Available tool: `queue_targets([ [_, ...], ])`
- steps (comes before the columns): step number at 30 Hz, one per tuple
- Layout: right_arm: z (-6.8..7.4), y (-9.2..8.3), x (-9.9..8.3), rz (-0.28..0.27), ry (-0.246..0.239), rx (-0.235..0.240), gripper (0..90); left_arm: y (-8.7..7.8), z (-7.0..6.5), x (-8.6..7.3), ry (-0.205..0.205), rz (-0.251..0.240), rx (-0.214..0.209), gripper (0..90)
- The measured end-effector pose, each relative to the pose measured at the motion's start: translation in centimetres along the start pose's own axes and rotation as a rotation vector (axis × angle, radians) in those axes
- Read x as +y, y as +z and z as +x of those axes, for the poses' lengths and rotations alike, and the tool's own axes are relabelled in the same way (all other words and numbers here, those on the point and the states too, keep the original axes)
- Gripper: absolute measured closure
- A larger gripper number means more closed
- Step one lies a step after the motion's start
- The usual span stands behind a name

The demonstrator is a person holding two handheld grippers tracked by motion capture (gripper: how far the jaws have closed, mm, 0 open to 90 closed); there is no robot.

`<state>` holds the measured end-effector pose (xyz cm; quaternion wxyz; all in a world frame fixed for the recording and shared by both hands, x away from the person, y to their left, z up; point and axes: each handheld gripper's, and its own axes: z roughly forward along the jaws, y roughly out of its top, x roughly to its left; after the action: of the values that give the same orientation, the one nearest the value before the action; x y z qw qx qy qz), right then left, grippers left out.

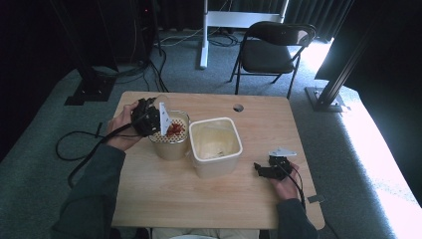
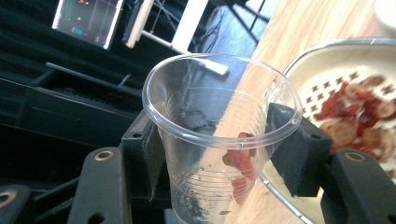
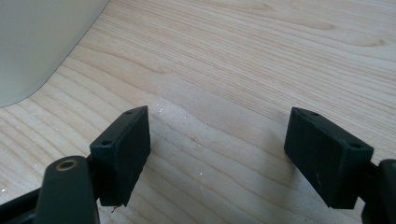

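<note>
Wooden worktop [image 1: 209,194], dim room beyond. I'm keeping left tool [image 1: 149,119] clamping clear cup [image 2: 219,135], tipping it over perforated strainer [image 1: 171,142] near far-left corner, emptying red pieces [image 1: 175,129]. Right tool [image 1: 266,169] lying released by right edge, waiting beside white tub [image 1: 215,147].

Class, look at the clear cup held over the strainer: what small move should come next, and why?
Probably tip the clear cup a little further over the strainer. A few red pieces cling inside it while most already lie in the strainer, and the left gripper holds the cup between its pads.
</note>
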<state>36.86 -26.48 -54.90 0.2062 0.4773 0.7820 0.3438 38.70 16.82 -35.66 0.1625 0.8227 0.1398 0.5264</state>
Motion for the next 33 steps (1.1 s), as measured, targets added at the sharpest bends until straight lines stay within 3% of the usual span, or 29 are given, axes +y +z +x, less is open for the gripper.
queue_targets([
  [8,0.0,0.0,0.0,-0.001,0.0,0.0,21.9,-0.7,1.7,0.2,-0.168,-0.089,-0.091,40.8],
  [9,0.0,0.0,0.0,-0.001,0.0,0.0,21.9,-0.7,1.7,0.2,-0.168,-0.089,-0.091,40.7],
  [10,0.0,0.0,0.0,-0.001,0.0,0.0,21.9,-0.8,2.1,0.3,-0.214,-0.112,-0.114,40.7],
  [19,0.0,0.0,0.0,0.0,-0.002,0.001,21.8,-0.9,4.4,-0.2,-0.488,-0.233,-0.302,40.3],
  [33,0.0,0.0,0.0,0.0,-0.002,0.001,21.8,-0.6,4.6,0.1,-0.588,-0.29,-0.387,40.3],
])
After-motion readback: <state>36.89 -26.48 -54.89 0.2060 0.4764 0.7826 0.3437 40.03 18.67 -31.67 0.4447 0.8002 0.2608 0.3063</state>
